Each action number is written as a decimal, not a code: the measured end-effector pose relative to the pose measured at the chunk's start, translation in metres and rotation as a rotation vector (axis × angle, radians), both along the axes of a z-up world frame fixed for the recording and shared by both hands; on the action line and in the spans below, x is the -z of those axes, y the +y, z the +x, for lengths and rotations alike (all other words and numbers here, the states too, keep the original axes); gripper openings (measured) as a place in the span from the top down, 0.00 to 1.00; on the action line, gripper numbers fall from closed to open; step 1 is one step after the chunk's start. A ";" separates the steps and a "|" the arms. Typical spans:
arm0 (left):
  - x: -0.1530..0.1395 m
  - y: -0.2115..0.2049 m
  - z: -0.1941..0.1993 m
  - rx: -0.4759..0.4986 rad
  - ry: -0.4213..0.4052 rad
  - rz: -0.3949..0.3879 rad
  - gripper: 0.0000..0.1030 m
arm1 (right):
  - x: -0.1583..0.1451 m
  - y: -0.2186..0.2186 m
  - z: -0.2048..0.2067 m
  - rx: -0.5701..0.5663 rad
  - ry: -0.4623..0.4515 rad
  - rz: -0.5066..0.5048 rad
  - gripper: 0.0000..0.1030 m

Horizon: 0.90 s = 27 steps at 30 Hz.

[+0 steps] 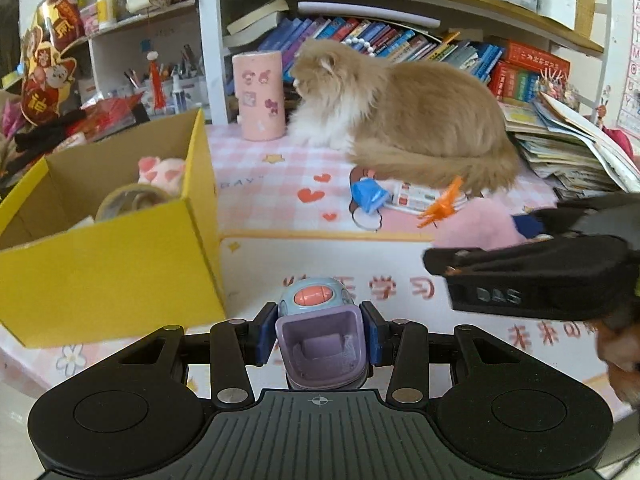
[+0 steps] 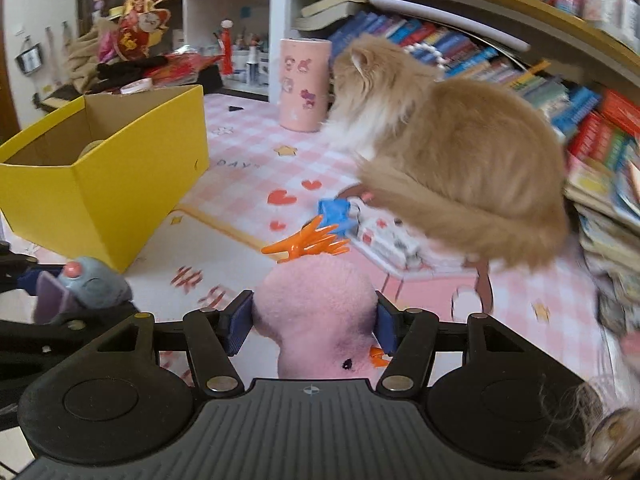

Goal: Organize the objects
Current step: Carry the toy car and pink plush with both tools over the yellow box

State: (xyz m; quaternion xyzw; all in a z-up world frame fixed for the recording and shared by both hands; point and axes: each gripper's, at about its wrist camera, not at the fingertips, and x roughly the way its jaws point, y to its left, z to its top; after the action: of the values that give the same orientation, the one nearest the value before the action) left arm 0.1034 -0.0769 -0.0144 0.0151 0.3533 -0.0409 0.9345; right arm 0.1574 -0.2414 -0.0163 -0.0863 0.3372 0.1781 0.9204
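My left gripper (image 1: 319, 330) is shut on a small blue and purple toy (image 1: 318, 336) with an orange button, held above the desk just right of the yellow cardboard box (image 1: 112, 256). The toy also shows in the right wrist view (image 2: 80, 284). My right gripper (image 2: 314, 326) is shut on a pink plush toy (image 2: 316, 320) with orange plastic feet (image 2: 308, 242). It shows in the left wrist view as a black body (image 1: 532, 276) at the right with the plush (image 1: 476, 228) ahead of it. The box (image 2: 100, 172) holds a tape roll (image 1: 132, 200) and a pink plush (image 1: 164, 170).
A fluffy ginger cat (image 1: 408, 116) sits on the pink checked mat (image 1: 280, 184) behind the toys. A pink cylinder (image 1: 260, 94) stands left of it. A blue object (image 1: 366, 196) and a small packet (image 1: 412, 196) lie by the cat's tail. Stacked books (image 1: 568, 148) sit right.
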 end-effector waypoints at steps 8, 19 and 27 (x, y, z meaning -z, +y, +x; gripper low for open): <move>0.000 0.039 -0.031 -0.033 0.001 -0.026 0.60 | -0.003 0.031 -0.057 0.043 0.081 0.026 0.44; -0.004 0.102 -0.079 -0.105 -0.001 -0.019 0.60 | -0.002 0.095 -0.100 -0.017 0.094 0.013 0.44; -0.003 0.139 -0.103 -0.137 -0.005 -0.038 0.60 | 0.000 0.137 -0.127 -0.074 0.103 -0.004 0.44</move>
State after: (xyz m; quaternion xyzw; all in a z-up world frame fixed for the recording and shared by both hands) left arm 0.0006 0.0617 -0.0110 -0.0267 0.3503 0.0163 0.9361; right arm 0.0303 -0.1047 -0.0161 -0.0913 0.3810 0.2154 0.8945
